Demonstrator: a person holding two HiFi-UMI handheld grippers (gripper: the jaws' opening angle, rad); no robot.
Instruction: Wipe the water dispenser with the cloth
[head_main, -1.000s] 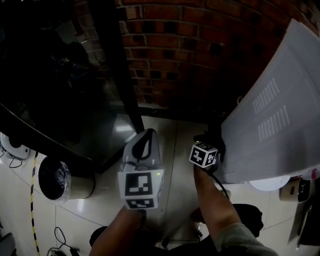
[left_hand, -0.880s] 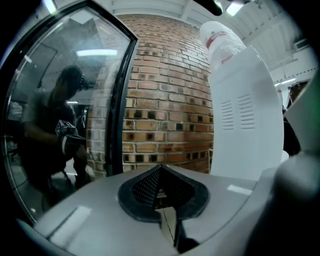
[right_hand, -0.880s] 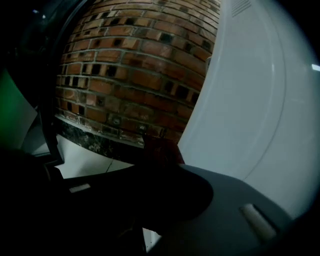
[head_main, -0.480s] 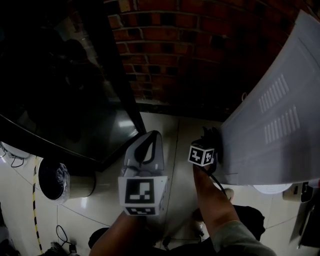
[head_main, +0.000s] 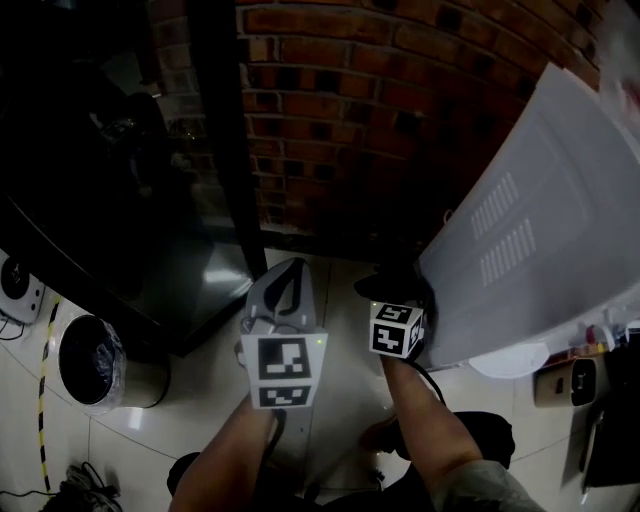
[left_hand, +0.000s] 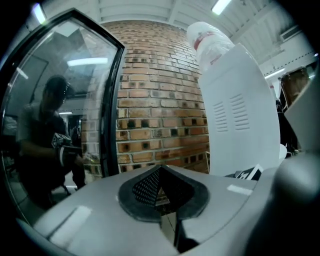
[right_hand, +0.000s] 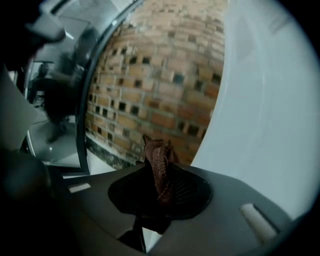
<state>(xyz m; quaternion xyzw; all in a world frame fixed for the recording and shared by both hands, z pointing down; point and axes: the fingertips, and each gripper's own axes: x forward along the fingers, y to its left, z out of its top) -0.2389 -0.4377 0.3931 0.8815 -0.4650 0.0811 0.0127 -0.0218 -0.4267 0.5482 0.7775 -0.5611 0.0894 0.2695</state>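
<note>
Both forearms reach forward side by side, right tongs (head_main: 396, 298) pinching a brown knitted cloth (right_hand: 159, 162) just beside the white vented water dispenser (head_main: 540, 220), left tongs (head_main: 288, 282) closed on nothing.

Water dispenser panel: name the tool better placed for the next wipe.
Right. The right tool is shut on the brown cloth, close beside the white water dispenser; the left tool is shut with nothing in it and farther off.

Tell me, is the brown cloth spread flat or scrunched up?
Scrunched up: the cloth stands as a narrow crumpled strip, pinched in the right gripper.
</note>
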